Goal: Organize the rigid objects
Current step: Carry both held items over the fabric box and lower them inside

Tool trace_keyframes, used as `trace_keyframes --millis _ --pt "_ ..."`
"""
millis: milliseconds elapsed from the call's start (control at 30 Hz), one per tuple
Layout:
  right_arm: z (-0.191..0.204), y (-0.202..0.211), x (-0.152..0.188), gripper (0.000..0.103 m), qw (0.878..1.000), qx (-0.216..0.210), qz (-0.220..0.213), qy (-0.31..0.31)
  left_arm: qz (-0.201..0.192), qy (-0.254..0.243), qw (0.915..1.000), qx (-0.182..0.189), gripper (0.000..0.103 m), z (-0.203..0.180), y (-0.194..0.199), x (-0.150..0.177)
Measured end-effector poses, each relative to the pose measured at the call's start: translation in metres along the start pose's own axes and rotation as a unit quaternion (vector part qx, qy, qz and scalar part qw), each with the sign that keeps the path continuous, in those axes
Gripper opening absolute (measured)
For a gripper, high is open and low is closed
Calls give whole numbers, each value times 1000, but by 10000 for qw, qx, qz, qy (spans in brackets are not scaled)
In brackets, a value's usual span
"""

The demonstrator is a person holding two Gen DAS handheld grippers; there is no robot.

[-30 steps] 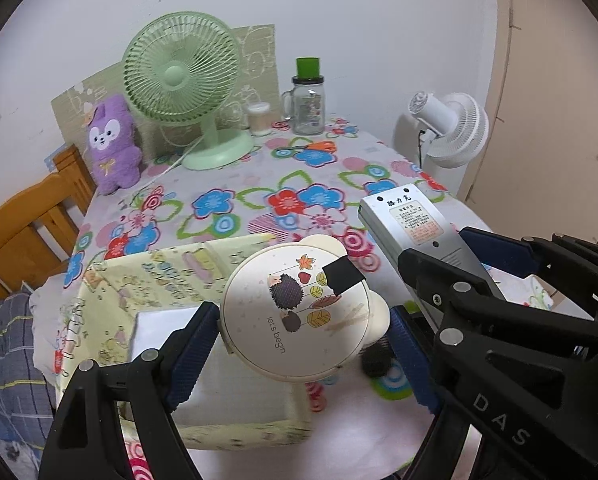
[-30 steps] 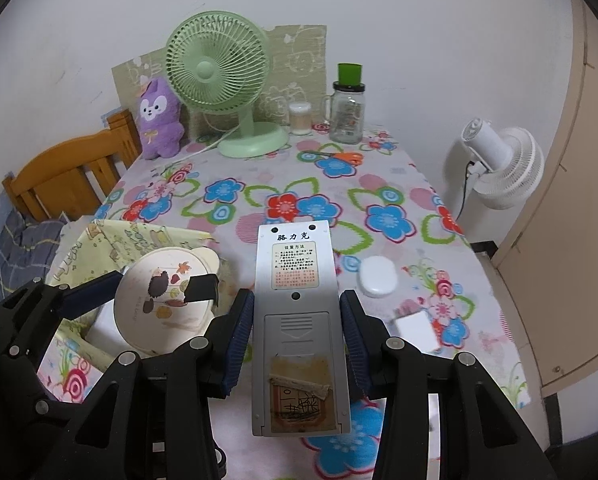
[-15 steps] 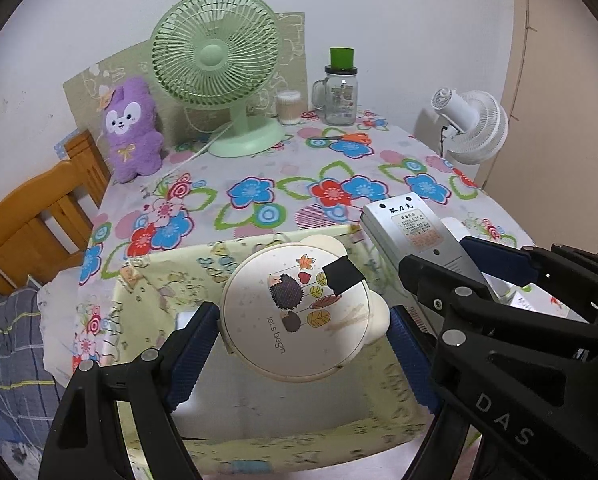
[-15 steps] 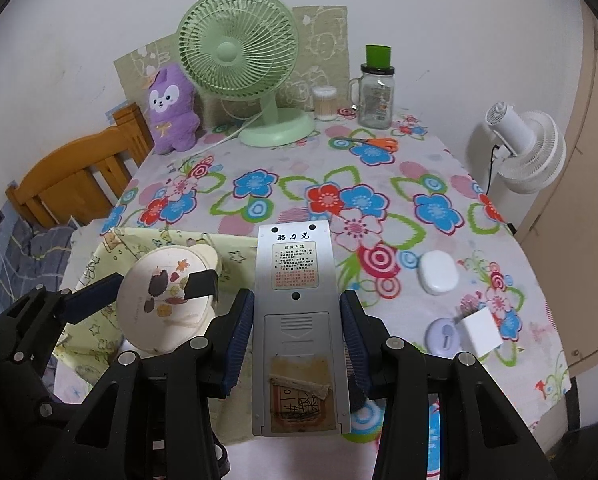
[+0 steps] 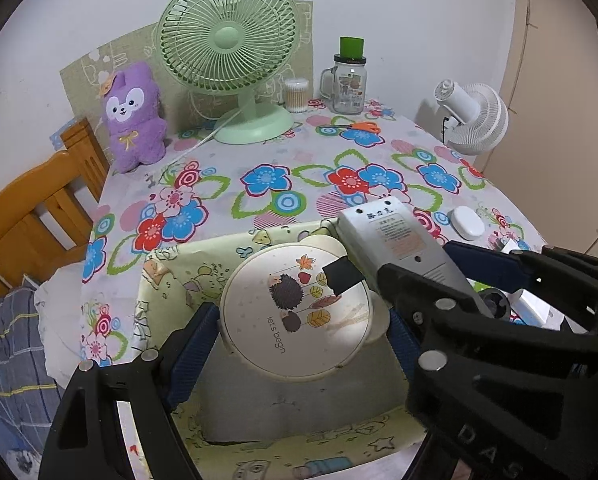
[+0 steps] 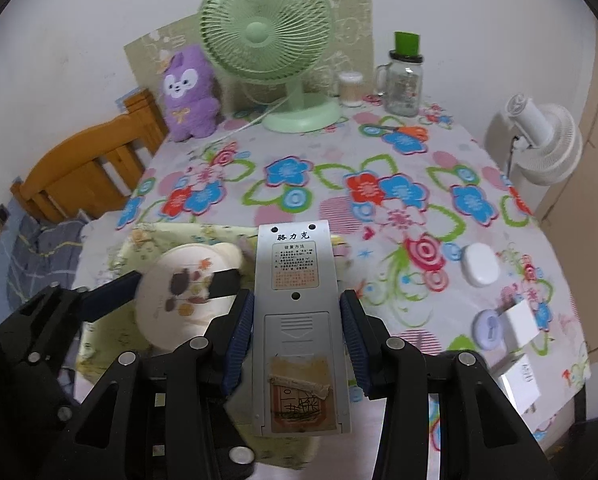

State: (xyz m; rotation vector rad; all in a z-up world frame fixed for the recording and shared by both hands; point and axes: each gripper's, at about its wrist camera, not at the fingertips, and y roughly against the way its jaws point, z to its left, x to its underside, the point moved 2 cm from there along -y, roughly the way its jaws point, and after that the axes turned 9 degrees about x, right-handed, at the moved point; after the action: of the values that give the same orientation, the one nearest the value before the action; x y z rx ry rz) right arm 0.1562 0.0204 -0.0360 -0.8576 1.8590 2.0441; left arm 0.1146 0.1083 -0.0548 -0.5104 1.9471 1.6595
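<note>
Both grippers have carried us forward until the yellow fabric bin (image 5: pixel 167 280) lies beneath. Our left gripper (image 5: pixel 299 336), spread wide, clamps the round hedgehog case (image 5: pixel 295 312) above the bin's open floor; our right gripper (image 6: pixel 297 320), nearly closed, clamps the grey remote (image 6: pixel 297 300) over the bin's right wall, with room to lower both.
</note>
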Motion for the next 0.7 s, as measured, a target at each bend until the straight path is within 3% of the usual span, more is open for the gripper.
trace_keyframes --millis 433,700 --pt "26 -22 10 47 9994 64 315 -84 271 114 9996 32 86 26 -16 15" --pt "23 -36 14 47 9987 421 275 96 255 146 9996 0 86 26 -27 21"
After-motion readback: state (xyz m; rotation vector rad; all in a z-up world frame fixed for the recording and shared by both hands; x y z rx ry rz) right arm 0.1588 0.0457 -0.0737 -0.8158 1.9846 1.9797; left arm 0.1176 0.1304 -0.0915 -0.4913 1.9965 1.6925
